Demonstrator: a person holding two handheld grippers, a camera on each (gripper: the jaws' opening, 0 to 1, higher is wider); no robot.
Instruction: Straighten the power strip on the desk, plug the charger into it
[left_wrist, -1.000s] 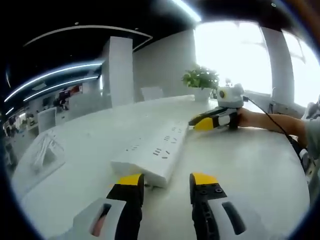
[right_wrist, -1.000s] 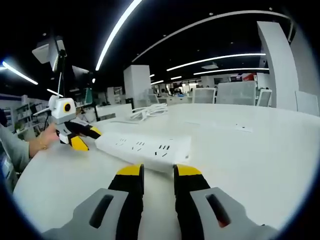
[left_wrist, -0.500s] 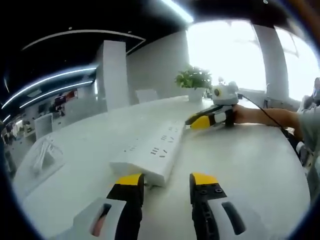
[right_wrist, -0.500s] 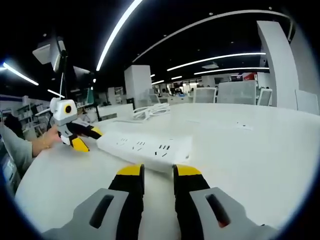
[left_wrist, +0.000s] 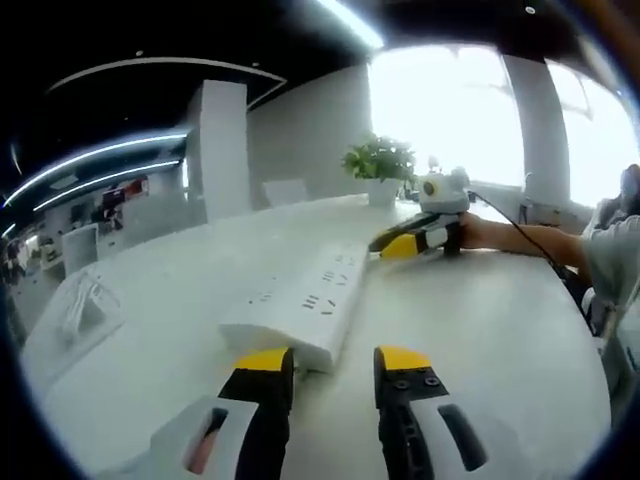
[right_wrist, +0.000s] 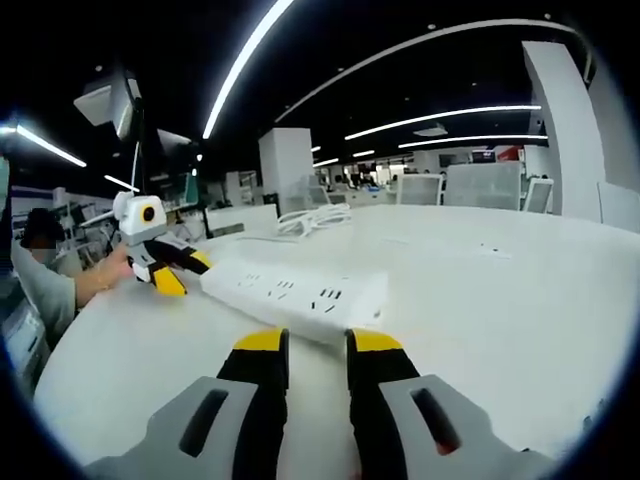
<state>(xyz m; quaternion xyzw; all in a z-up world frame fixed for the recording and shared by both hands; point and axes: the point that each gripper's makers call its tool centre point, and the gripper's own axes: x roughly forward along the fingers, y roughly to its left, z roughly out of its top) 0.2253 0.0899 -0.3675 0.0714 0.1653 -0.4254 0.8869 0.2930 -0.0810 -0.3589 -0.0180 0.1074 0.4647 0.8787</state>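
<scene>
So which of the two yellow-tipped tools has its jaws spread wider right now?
The left tool: a wide gap shows between its yellow tips, beside the end of the white power strip. The right tool has only a narrow slit between its tips.

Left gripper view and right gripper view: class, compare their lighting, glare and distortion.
Left gripper view: blown-out windows behind the plant wash out detail; the power strip looks soft and the desk edge bows. Right gripper view: a dark ceiling with bright light strips, no window glare; the power strip is crisper, and straight lines curve near the rim.
</scene>
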